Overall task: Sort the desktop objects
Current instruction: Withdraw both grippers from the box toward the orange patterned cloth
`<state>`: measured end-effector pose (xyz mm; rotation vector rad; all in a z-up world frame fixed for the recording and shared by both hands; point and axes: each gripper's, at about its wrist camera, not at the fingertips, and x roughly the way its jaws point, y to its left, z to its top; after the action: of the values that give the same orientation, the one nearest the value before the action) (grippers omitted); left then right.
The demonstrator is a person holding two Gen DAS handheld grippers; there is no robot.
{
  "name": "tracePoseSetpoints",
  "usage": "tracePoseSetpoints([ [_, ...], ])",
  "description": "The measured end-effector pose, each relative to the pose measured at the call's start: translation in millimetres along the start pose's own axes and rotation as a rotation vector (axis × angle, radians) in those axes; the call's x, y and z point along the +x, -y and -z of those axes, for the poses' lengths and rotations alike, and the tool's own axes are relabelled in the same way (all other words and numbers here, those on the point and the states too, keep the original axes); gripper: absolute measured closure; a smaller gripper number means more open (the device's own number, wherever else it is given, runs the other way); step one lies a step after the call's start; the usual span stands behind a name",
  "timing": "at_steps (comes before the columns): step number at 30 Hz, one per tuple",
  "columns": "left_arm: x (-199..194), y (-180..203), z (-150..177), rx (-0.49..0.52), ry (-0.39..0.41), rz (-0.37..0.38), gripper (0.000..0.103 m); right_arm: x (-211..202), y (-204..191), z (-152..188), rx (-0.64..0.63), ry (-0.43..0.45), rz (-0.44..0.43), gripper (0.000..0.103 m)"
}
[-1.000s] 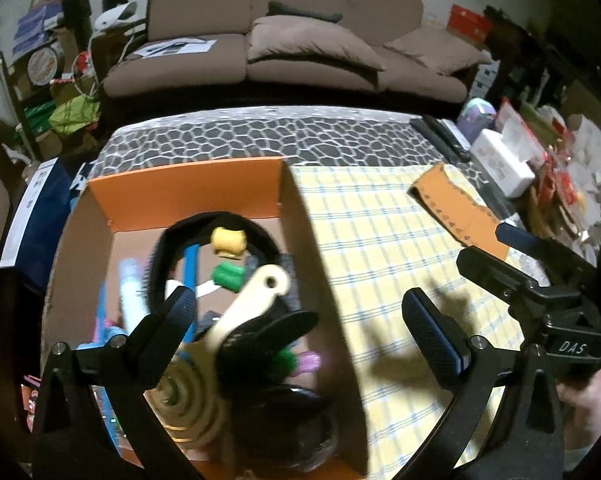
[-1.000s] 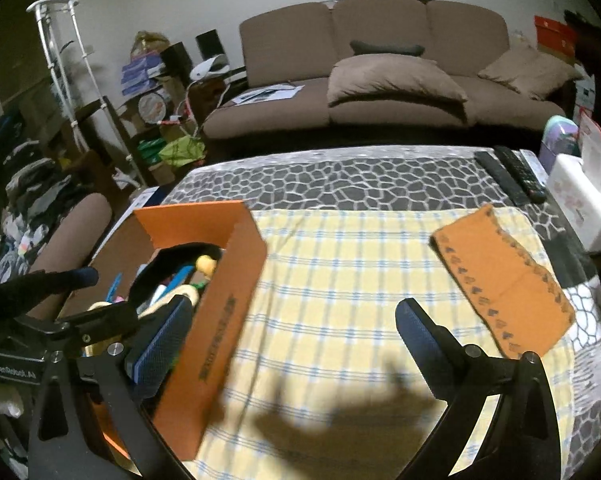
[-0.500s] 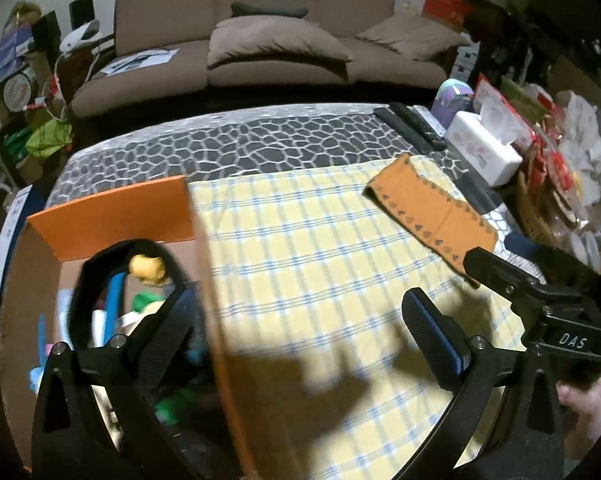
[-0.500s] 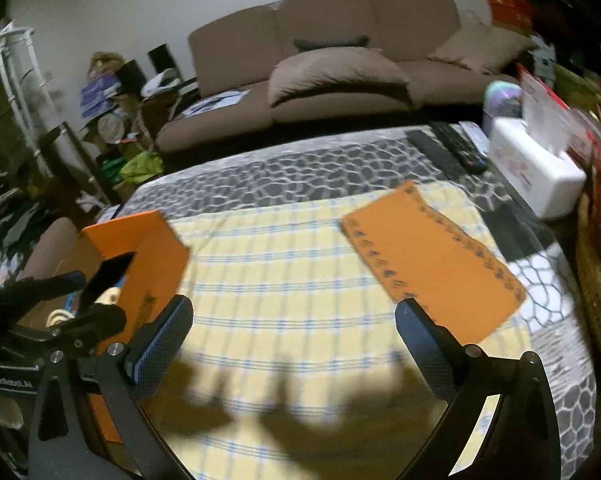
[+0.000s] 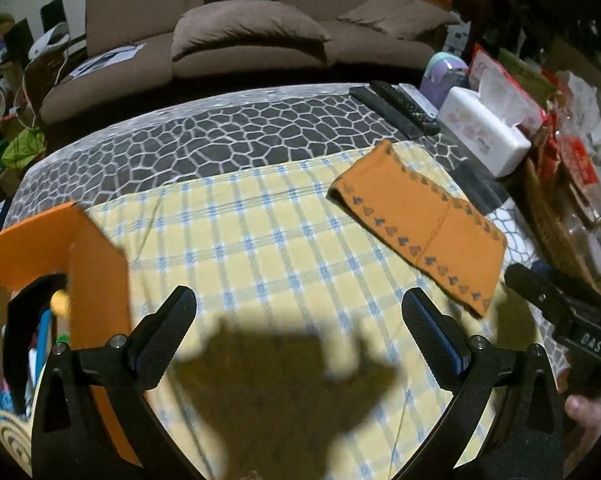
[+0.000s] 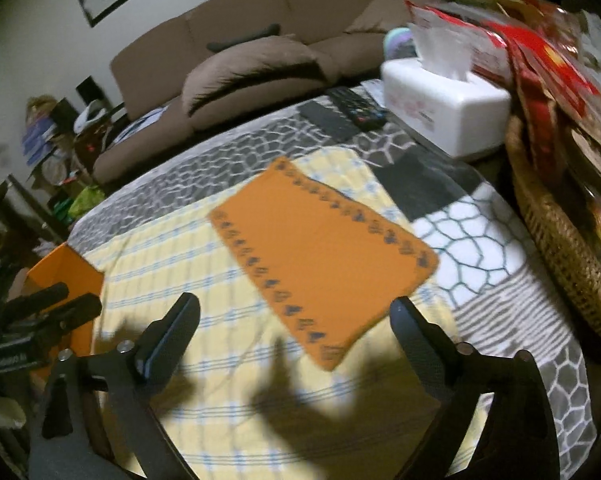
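An orange box point(image 5: 96, 276) full of small items stands at the left of the yellow checked cloth point(image 5: 260, 248); it also shows in the right wrist view point(image 6: 70, 276). A folded orange cloth point(image 5: 416, 224) with a dark heart border lies at the right, also seen in the right wrist view point(image 6: 324, 248). My left gripper point(image 5: 298, 316) is open and empty above the yellow cloth, right of the box. My right gripper point(image 6: 294, 320) is open and empty just short of the orange cloth.
A white tissue box point(image 6: 444, 104), remote controls point(image 6: 352, 114) and a wicker basket point(image 6: 560, 248) of packets stand at the right. A brown sofa point(image 5: 236, 32) is behind the table. The other gripper shows at the right edge of the left wrist view point(image 5: 568, 320).
Both grippers have swung right, away from the orange box and toward the folded orange cloth. The box has slid to the left edge of both views. Both stay open and empty.
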<state>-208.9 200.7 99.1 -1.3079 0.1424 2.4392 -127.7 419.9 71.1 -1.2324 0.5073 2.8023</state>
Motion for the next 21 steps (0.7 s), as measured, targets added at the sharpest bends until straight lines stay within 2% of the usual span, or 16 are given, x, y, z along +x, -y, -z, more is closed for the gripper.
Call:
tracePoseSetpoints([
  [7, 49, 13, -23, 0.031, -0.019, -0.041, 0.0, 14, 22, -5, 0.039, 0.004, 0.04, 0.029],
  [14, 85, 19, -44, 0.06, -0.023, -0.068, 0.0, 25, 41, -11, 0.068, 0.012, 0.083, 0.029],
  [21, 110, 18, -65, 0.013, -0.025, -0.026, 0.0, 33, 62, -16, 0.115, 0.0, 0.119, 0.029],
])
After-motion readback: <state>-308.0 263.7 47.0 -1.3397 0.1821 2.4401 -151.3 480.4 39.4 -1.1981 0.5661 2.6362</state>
